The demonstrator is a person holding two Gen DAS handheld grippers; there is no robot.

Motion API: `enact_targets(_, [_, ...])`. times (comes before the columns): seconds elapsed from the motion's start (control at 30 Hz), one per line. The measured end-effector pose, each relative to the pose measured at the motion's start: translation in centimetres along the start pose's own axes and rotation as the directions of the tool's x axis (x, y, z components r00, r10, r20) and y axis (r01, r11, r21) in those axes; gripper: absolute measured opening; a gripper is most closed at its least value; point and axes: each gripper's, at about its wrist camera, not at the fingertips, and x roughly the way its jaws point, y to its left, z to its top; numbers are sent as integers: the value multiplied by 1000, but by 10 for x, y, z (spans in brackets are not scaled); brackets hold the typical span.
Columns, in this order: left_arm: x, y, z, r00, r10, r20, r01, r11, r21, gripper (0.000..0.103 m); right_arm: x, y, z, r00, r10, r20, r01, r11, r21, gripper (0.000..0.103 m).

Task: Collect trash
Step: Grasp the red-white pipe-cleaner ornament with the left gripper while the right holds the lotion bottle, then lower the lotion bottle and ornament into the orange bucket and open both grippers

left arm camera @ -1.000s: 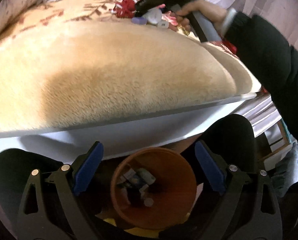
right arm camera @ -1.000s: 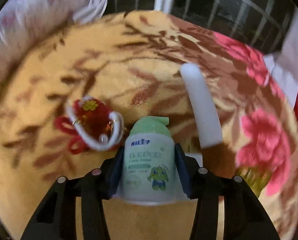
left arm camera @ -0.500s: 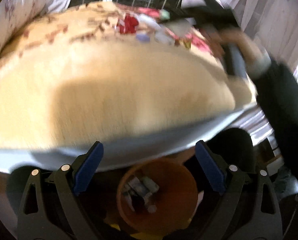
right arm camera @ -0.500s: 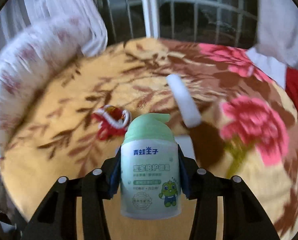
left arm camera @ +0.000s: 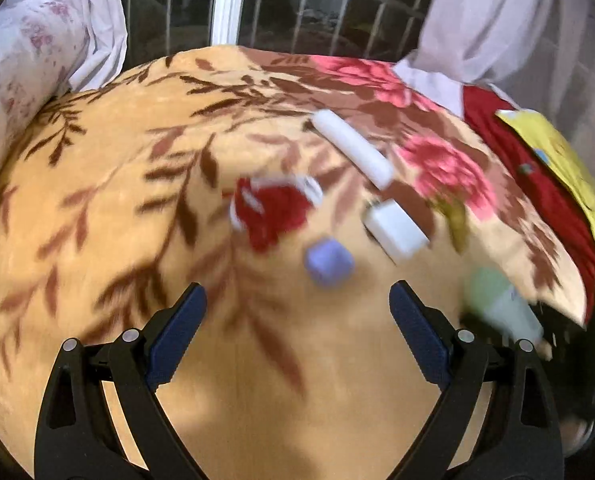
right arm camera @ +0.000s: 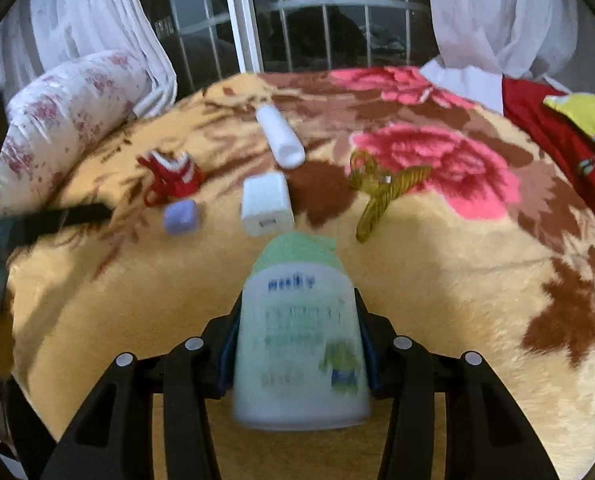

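Trash, a green-capped bottle (right arm camera: 301,336), is clamped upright between the right gripper's (right arm camera: 299,344) jaws above the blanket (right arm camera: 437,280). The left gripper (left arm camera: 297,320) is held wide open, seemingly empty.

Fuzzy plush blanket (right arm camera: 437,280), smooth plastic bottle (right arm camera: 301,344)

On the bed's blanket (right arm camera: 437,264), the tube (right arm camera: 279,136) lies farthest back, with the charger block (right arm camera: 266,205) just before it. Left of the block sits the small cube (right arm camera: 180,217), and behind the cube the tasselled ornament (right arm camera: 171,174). The hair clip (right arm camera: 381,190) lies right of the block. The bottle (right arm camera: 301,340) stands nearest, between the right gripper's fingers (right arm camera: 363,344). A pillow (right arm camera: 65,120) lies at the far left.
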Motion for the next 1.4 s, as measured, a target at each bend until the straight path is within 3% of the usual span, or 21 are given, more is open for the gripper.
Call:
enact_targets(0.3, [64,13,37,993,99,-61,-100,995,-23,90,4,-4,-10,1000,17,24,-17,1000,13,46])
enact_targets(0.4, [72,13,41,992,122,-43,-123,992,-16,90,4,-4,-10,999,15,28,-15,1000,8,46])
enact_targets(0.43, [76,13,42,991,126,-43,-127,992,-11,81,5,-4,-9,999,15,29,-16,1000,8,46])
enact_targets(0.47, [80,13,43,990,128,-53,-128,992,-7,65,5,-4,-9,999,16,29,-16,1000,8,46])
enact_targets(0.53, [86,14,43,987,149,-54,-149,989,-4,59,5,-4,-10,999,15,30,-16,1000,8,46])
enact_targets(0.57, [86,13,44,986,161,-44,-161,987,2,49,5,-4,-10,999,15,31,-15,1000,8,46])
enact_targets(0.7, [84,2,40,974,224,-18,-223,973,50,43,6,-4,-10,999,13,34,-13,1000,6,46])
enact_targets(0.83, [66,-1,35,957,286,50,-288,957,41,38,6,-3,-10,999,9,38,-9,1000,4,46])
enact_targets(1.07, [0,-4,10,947,281,154,-287,958,14,38,4,-4,-9,999,12,43,-12,1000,20,45])
enact_targets(1.27, [-47,-12,-26,947,264,183,-273,962,25,38,-7,0,-2,1000,-7,22,5,998,56,45])
enact_targets(1.4, [-72,-13,-53,958,219,185,-227,974,20,38,-24,12,2,999,25,35,-28,998,64,45])
